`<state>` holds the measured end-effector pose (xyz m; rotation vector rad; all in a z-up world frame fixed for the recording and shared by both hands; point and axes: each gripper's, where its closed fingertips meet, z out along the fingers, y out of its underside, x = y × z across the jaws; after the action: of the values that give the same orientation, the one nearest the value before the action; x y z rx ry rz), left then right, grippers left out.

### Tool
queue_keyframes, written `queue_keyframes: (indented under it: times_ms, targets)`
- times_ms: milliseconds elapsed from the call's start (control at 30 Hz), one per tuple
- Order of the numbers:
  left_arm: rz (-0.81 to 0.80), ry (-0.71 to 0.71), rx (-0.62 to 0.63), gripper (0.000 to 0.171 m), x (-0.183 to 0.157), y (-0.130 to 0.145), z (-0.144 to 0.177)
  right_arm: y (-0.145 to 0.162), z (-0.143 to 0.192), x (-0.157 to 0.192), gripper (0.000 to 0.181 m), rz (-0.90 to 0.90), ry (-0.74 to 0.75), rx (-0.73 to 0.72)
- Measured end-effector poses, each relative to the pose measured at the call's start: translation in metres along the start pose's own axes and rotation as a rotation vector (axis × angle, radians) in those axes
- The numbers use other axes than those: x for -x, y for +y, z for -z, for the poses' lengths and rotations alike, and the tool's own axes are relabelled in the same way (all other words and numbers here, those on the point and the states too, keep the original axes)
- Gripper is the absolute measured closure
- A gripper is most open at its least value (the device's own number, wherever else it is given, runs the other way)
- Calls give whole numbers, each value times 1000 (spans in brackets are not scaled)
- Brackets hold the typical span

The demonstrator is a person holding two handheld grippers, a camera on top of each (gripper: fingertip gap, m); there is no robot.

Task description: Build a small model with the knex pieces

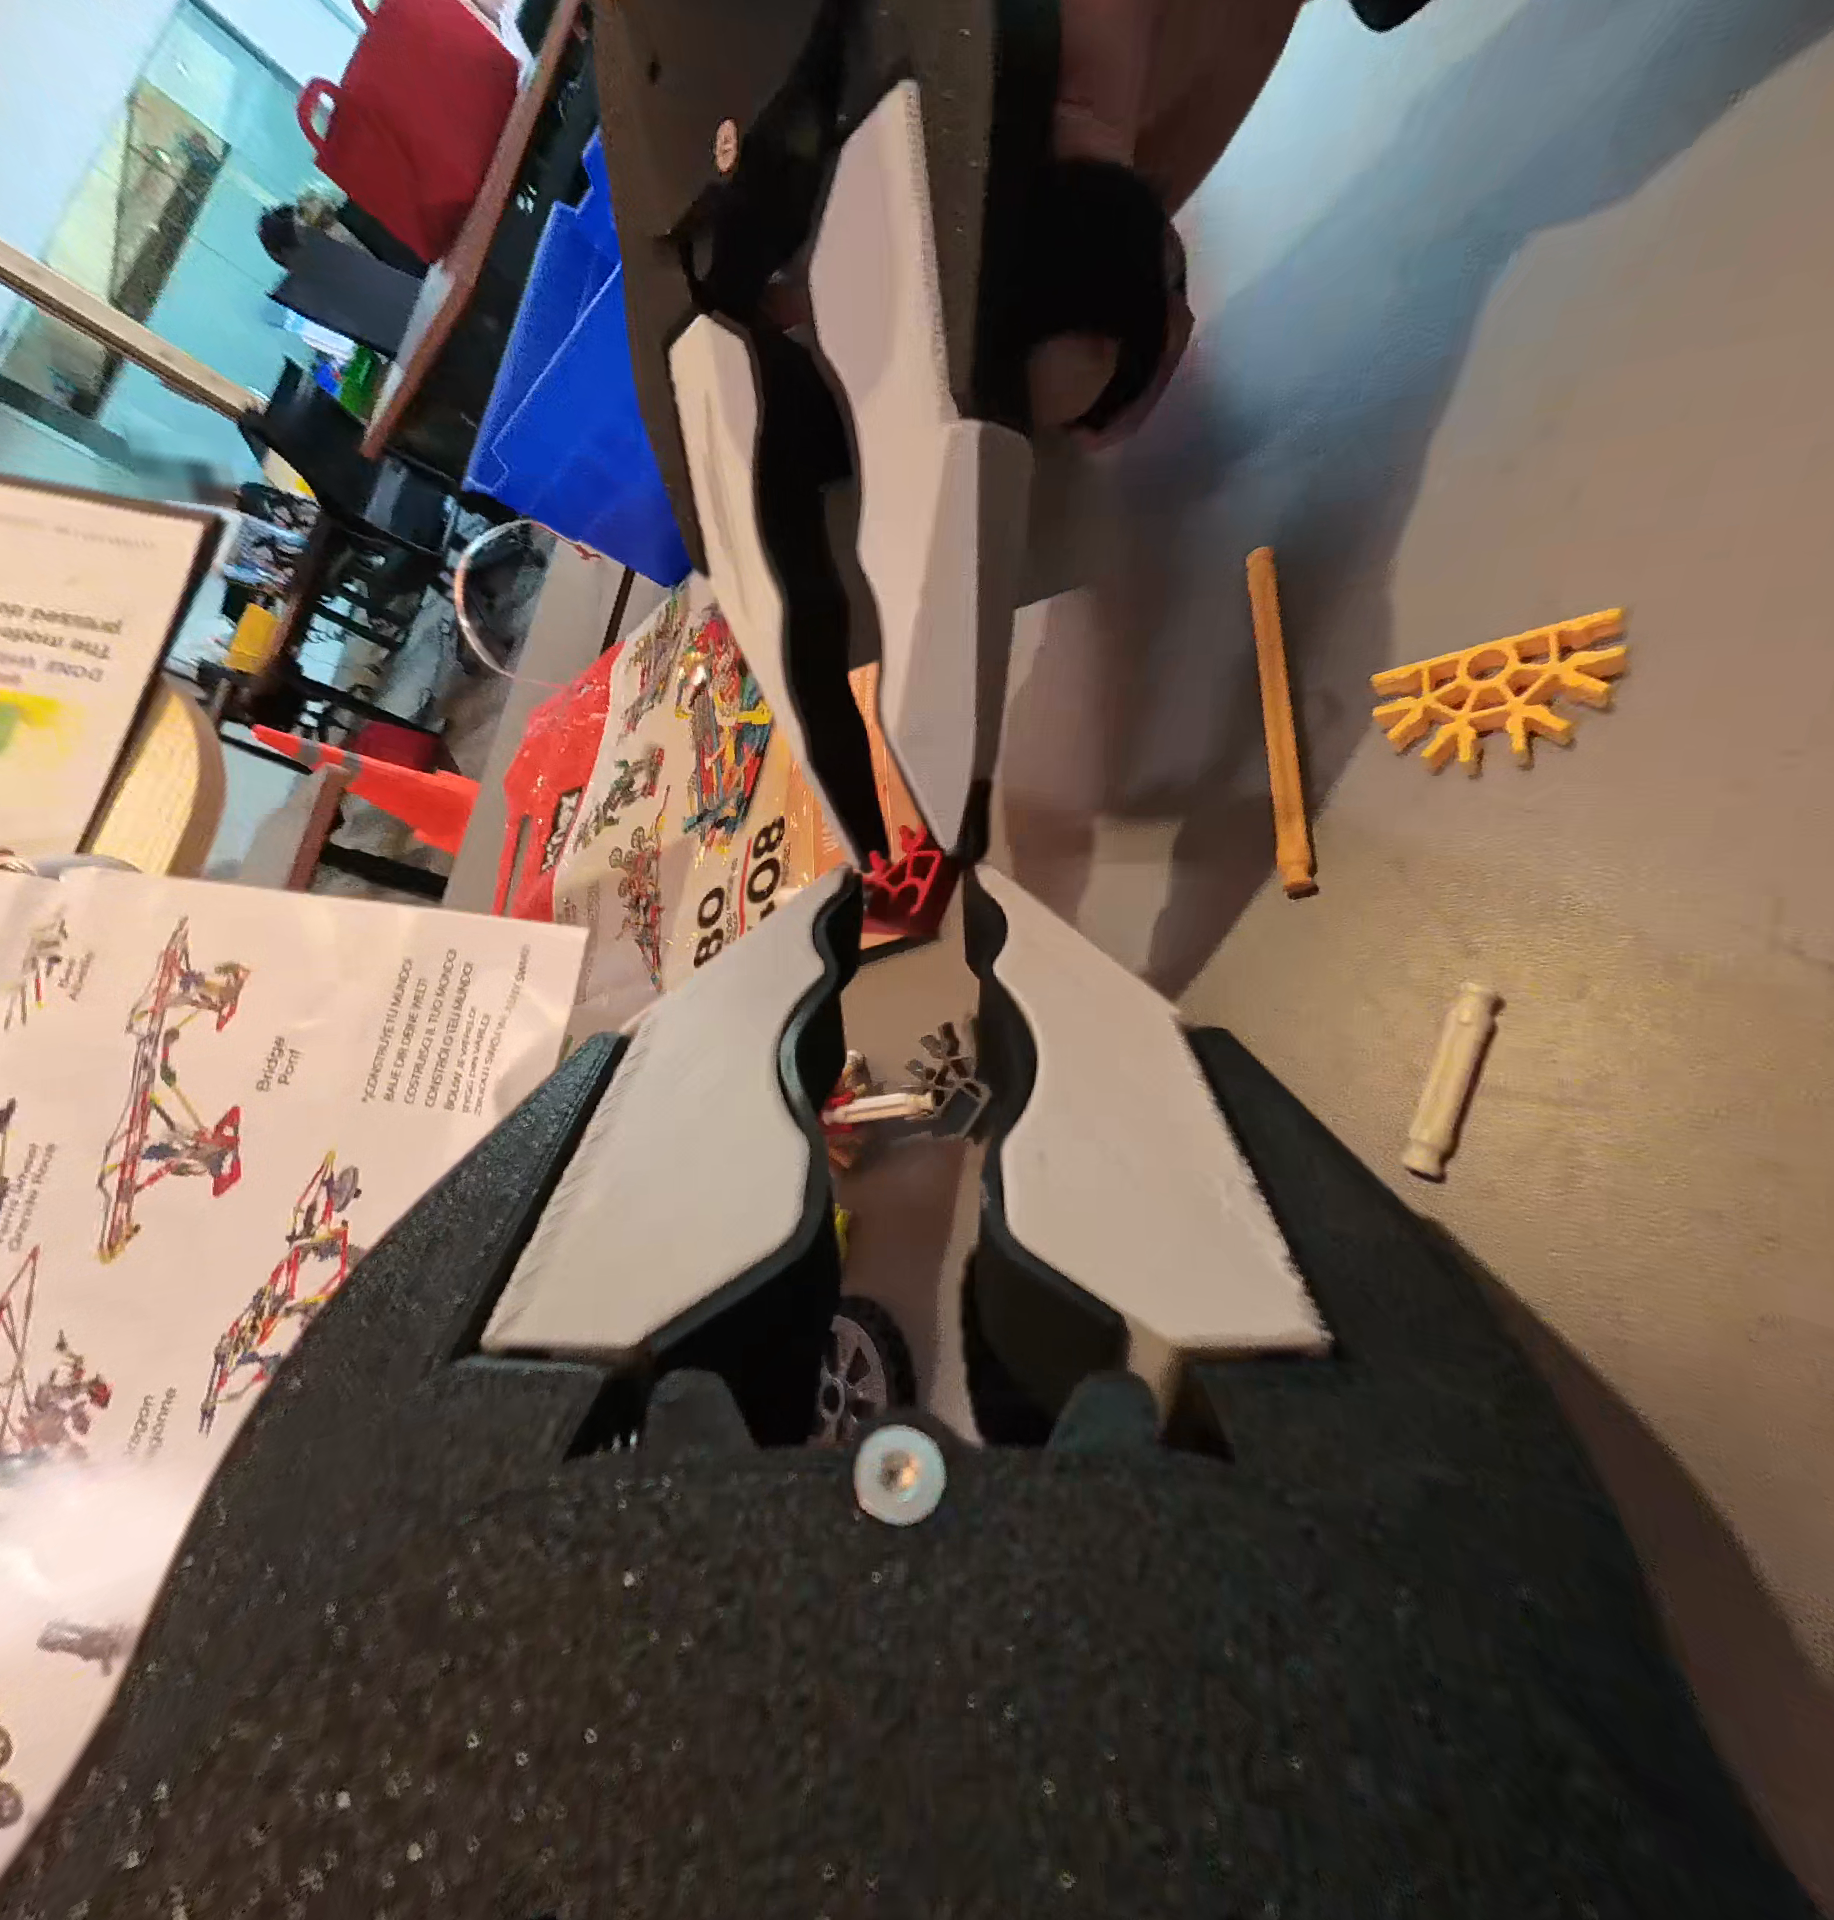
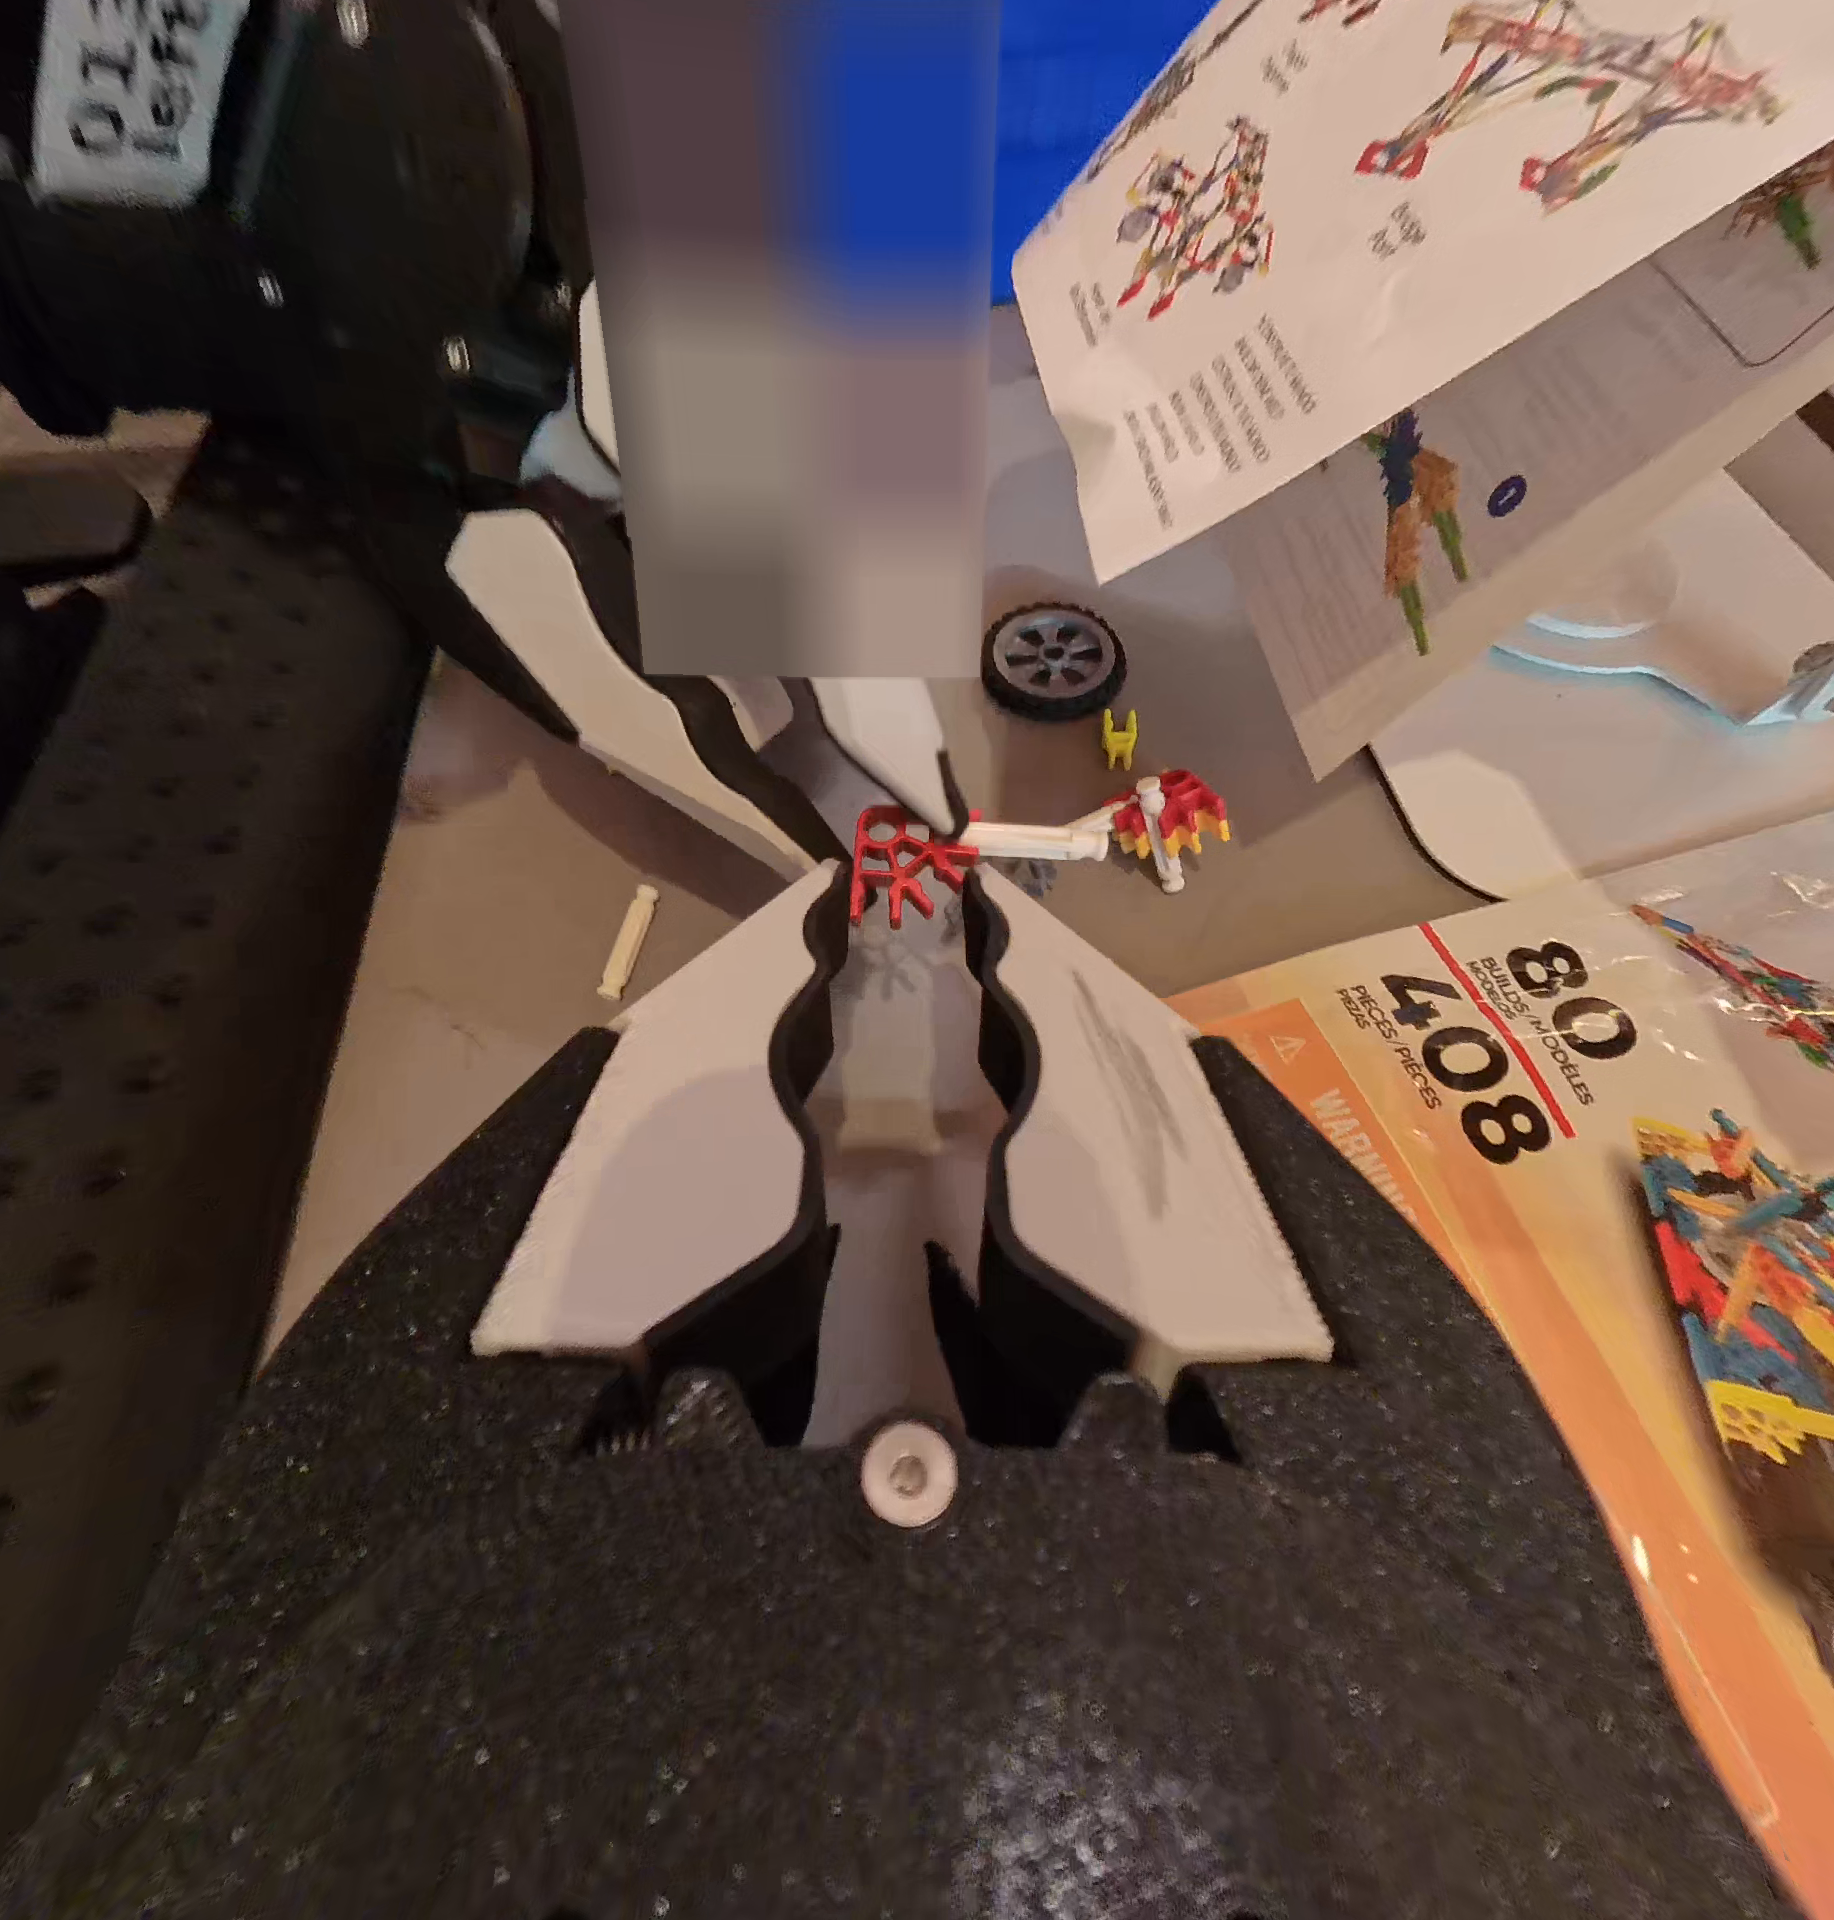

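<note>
A: Left wrist view first. Jaws?

B: Left gripper [image 1: 913, 883] narrowed to a slim gap, tips pinching a small red connector [image 1: 895, 883]. Right gripper [image 1: 908, 831] reaching in from straight ahead, tips meeting the same piece.

A: Around them?

B: Right of the jaws on the grey tabletop [image 1: 1619, 1039]: tan rod [image 1: 1277, 717], yellow connector [image 1: 1495, 691], short cream rod [image 1: 1448, 1086]. Left of the jaws, a printed instruction sheet [image 1: 217, 1091].

A: Right wrist view?

B: Equally narrow, clamped on the red connector at the very tips. Left gripper's fingertips pressing in from ahead. Just right of the tips, a white rod [image 2: 1038, 840] running toward a red-and-yellow cluster [image 2: 1173, 821]; joined to the connector or merely behind it, impossible to tell. Farther ahead and right, a toy wheel [image 2: 1053, 660] and a yellow clip [image 2: 1121, 736]. Right of the jaws, an orange box [image 2: 1412, 1143].

A: Handling?

B: Probably very light, stiff, smooth plastic, thin-spoked, so prone to twisting or popping out. Best gripped across the flat faces near the hub, not on a spoke tip.
</note>
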<state>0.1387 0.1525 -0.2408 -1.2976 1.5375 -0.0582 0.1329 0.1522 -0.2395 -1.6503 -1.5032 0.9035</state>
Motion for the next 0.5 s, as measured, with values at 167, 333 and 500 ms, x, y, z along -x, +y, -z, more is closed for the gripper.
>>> queue_keyframes:
  times_ms: [167, 333, 500]
  targets:
    - [-48, -41, -1, 158, 3, -2, -1, -5, 3, -2, 161, -48, -13, -39]
    - [-46, -65, -17, 166, 8, -3, 1, -16, 11, -5, 162, -72, -13, -111]
    - [49, -51, -69, 167, 13, -10, 6, -17, 19, -15, 143, -43, 47, -133]
